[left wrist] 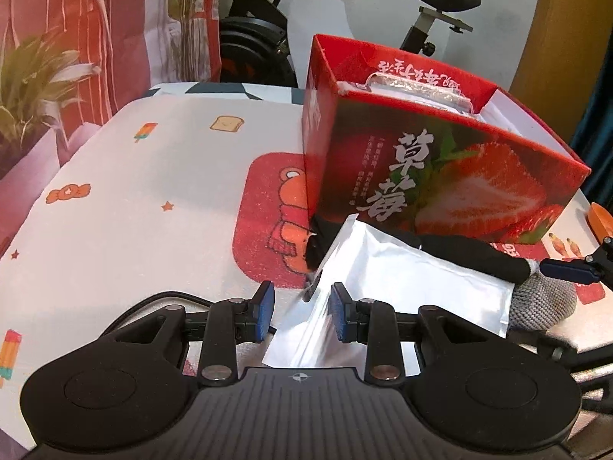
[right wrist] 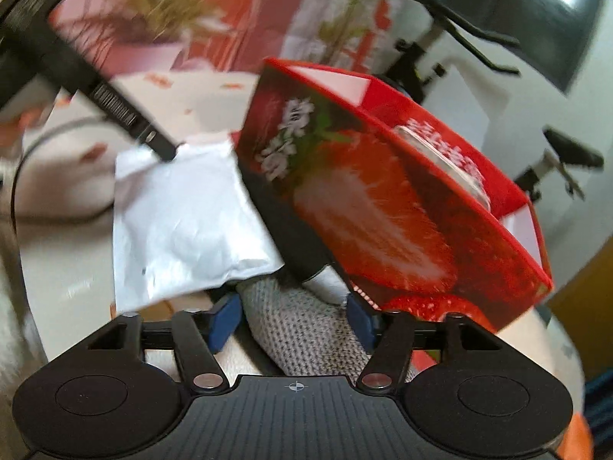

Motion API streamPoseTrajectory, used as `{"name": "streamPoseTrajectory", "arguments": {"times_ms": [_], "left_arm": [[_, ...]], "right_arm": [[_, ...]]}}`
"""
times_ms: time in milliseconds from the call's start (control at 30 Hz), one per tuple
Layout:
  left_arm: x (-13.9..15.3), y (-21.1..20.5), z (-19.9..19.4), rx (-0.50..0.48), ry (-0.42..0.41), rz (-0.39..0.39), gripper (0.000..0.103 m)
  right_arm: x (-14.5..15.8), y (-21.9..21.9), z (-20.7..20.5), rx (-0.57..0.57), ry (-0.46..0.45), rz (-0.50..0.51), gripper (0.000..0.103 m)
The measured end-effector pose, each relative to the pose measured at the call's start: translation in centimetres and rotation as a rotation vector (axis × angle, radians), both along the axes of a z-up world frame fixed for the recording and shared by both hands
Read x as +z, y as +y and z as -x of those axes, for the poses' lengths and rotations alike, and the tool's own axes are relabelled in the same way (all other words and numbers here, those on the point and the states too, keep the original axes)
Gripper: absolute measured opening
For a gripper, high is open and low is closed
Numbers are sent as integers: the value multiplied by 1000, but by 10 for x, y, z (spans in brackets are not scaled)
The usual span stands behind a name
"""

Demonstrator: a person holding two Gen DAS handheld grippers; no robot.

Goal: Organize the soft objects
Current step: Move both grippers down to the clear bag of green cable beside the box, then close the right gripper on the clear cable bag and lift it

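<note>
- On the white tablecloth (left wrist: pixel 145 207) printed with small sweets, stars and a red bear panel, a red open-topped cardboard box with a large strawberry picture (left wrist: pixel 452 176) is seen standing upright, towards the far right of the surface.
- Against the box's near face a flat silver foil pouch (left wrist: pixel 387 287) is laid — one corner of it is propped up beside the box's lower left corner.
- Between the pouch and the box a black fabric item with a pale tip (left wrist: pixel 479 258) is stretched along the box's foot; a grey knitted item (left wrist: pixel 544 301) is seen beside that tip, at the pouch's right edge.
- Inside the box a clear, shiny packet (left wrist: pixel 417 90) is visible; what else is in there cannot be told.
- The left gripper (left wrist: pixel 302 312) is held low over the pouch's near-left edge. Its blue pads are parted, the edge of the foil is seen between them, and whether it is touched by the pads cannot be told.
- The right gripper (right wrist: pixel 293 316) is shown spread wide in the blurred right wrist view — the grey knitted item (right wrist: pixel 302 329) is straddled by its blue pads without being pressed.
- Behind the table a red and pink printed backdrop with plants (left wrist: pixel 76 38) and a black exercise bike (left wrist: pixel 260 19) are seen.
</note>
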State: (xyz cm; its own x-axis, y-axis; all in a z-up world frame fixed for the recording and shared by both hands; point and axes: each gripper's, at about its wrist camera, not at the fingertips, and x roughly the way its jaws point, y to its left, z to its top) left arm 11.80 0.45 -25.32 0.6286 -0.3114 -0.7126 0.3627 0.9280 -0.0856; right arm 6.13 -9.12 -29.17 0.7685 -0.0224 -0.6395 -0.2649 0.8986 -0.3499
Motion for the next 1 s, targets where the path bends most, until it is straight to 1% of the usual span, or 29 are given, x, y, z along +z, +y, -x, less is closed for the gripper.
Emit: {"name": "streamPoseTrajectory", "arguments": {"times_ms": [33, 100, 200, 267, 367, 500, 600, 633, 667, 700, 767, 833, 867, 933, 967, 1000], "left_arm": [[-1, 1, 0, 3, 1, 1, 35], [-2, 5, -1, 17, 0, 13, 35], [0, 14, -1, 40, -7, 30, 35], [0, 19, -3, 51, -5, 36, 35], [-5, 22, -7, 59, 21, 57, 35], [-10, 24, -10, 54, 54, 101, 35], [-11, 22, -10, 41, 60, 114, 35], [-11, 22, -11, 38, 62, 118, 35], [-11, 22, -12, 35, 66, 122, 35], [-12, 22, -12, 32, 72, 128, 35], [-13, 21, -13, 28, 79, 134, 35], [-14, 20, -13, 26, 79, 127, 35], [-14, 20, -13, 25, 81, 127, 35], [-13, 21, -14, 25, 82, 130, 35], [-12, 21, -14, 25, 80, 131, 35], [-11, 22, -14, 24, 79, 133, 35]], "right_arm": [[-4, 4, 1, 15, -7, 30, 71], [-9, 11, 2, 36, -29, 92, 73], [-13, 19, 1, 71, -47, 146, 78], [-14, 24, 0, 104, -63, 181, 82], [-17, 34, -2, 166, -79, 232, 82], [-18, 42, -7, 216, -94, 270, 81], [-19, 49, -10, 262, -114, 295, 80], [-19, 51, -10, 279, -119, 302, 77], [-19, 53, -10, 300, -121, 310, 69], [-19, 55, -10, 320, -121, 316, 65], [-20, 57, -11, 343, -113, 318, 49], [-21, 59, -11, 353, -101, 305, 41], [-22, 58, -12, 352, -96, 300, 41], [-21, 56, -13, 348, -88, 280, 38], [-20, 54, -14, 344, -82, 268, 35], [-20, 53, -15, 340, -77, 261, 29]]}}
